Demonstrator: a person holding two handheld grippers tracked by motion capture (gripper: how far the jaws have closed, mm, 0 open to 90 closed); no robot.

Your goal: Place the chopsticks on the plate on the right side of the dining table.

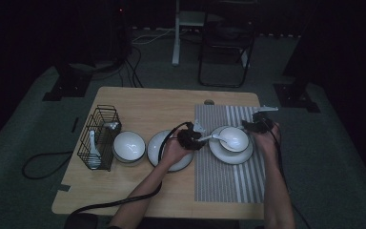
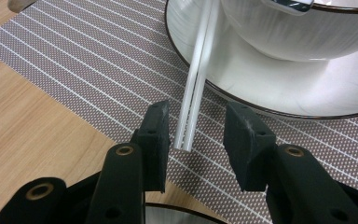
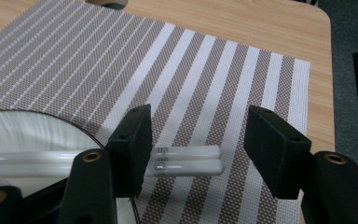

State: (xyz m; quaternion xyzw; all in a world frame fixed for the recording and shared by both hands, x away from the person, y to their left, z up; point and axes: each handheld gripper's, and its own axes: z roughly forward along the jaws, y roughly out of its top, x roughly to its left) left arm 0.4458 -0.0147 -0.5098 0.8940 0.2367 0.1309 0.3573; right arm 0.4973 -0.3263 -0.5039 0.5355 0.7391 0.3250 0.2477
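A pair of white chopsticks lies over the rim of a white plate beside the white bowl that stands on it. Their thin ends rest on the striped placemat between the jaws of my left gripper, which is open, its pads clear of the sticks. Their thick ends lie on the mat between the wide-open jaws of my right gripper. From above, the left gripper is at the plate's left and the right gripper at its far right. A white spoon lies in the bowl.
On the bare wood left of the placemat sit a second plate under my left hand, a bare bowl, and a black wire basket with a white spoon in it. A chair stands beyond the table.
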